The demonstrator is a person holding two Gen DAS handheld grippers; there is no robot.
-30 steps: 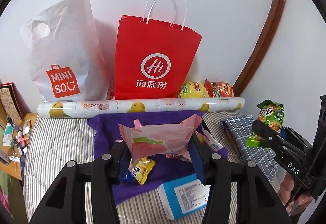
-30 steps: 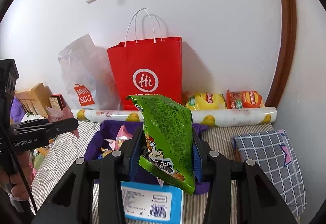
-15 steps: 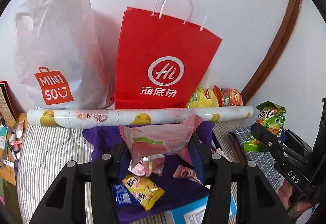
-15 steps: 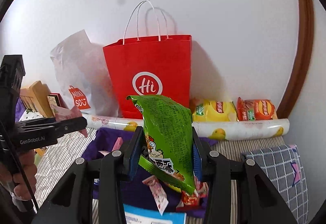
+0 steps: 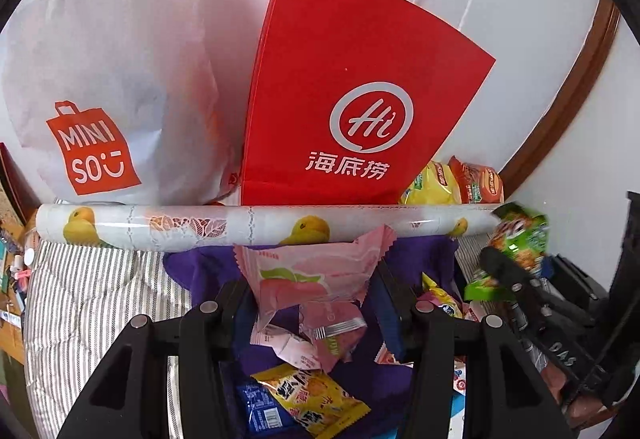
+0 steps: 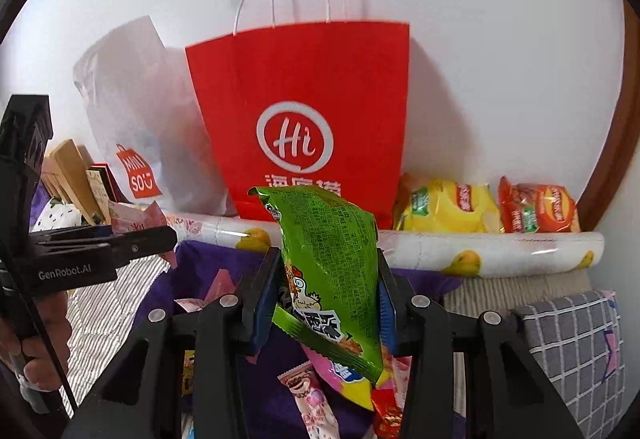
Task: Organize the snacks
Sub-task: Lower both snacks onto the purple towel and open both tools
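The left gripper is clamped on a pink snack packet, whose lower edge is hidden between the jaws; the right gripper is closed on a green snack packet, which in the left view is blurred at the frame's right. Below both, loose snacks lie heaped on a purple cloth, partly cut off by the gripper bodies. Ahead, a patterned roll crosses the striped bedding; behind it a red paper bag and a white plastic bag lean on the white wall, with chip bags beyond the right gripper
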